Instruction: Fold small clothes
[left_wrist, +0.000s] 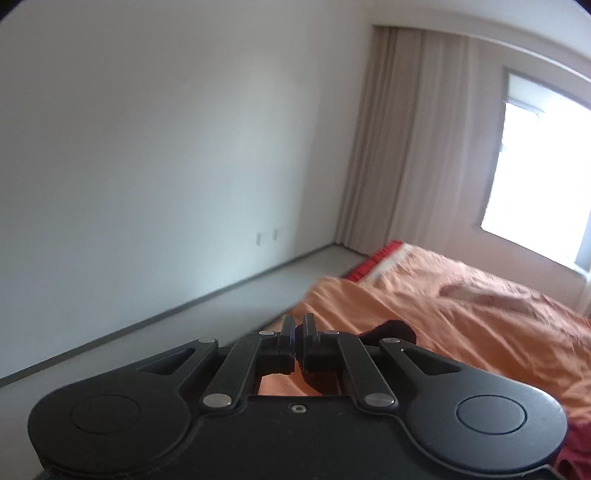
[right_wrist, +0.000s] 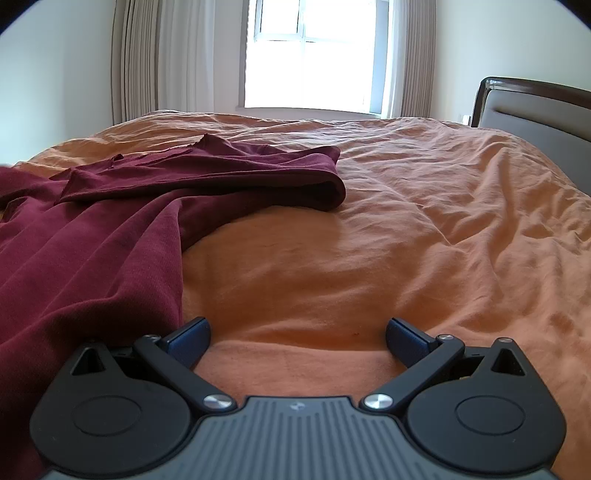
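Left wrist view: left gripper (left_wrist: 297, 334) raised above the left edge of the bed (left_wrist: 461, 295), jaws drawn together and clamped on a fold of the maroon garment (left_wrist: 391, 330), dark cloth bunched just right of the fingertips and trailing beneath. Bare floor (left_wrist: 258, 291) and plain wall (left_wrist: 166, 147) off that edge, curtain (left_wrist: 406, 147) and window (left_wrist: 535, 166) beyond the far corner. Frame blurred, so exact bite on the cloth hard to read.

Right wrist view: right gripper (right_wrist: 297, 341) low over the near edge of the bed, jaws spread wide with nothing between them, blue fingertips (right_wrist: 192, 338) just beside the garment's hem. Garment sprawled over the left half, one end doubled over toward the middle, a rise near the left edge. Headboard (right_wrist: 535, 110) at the right edge.

Likely step: lifting one side to carry a fold across. Next move probably calls for pinning or gripping the near hem with the free claw, then laying the lifted side flat. Ample open bedding rightward; little margin at the left edge
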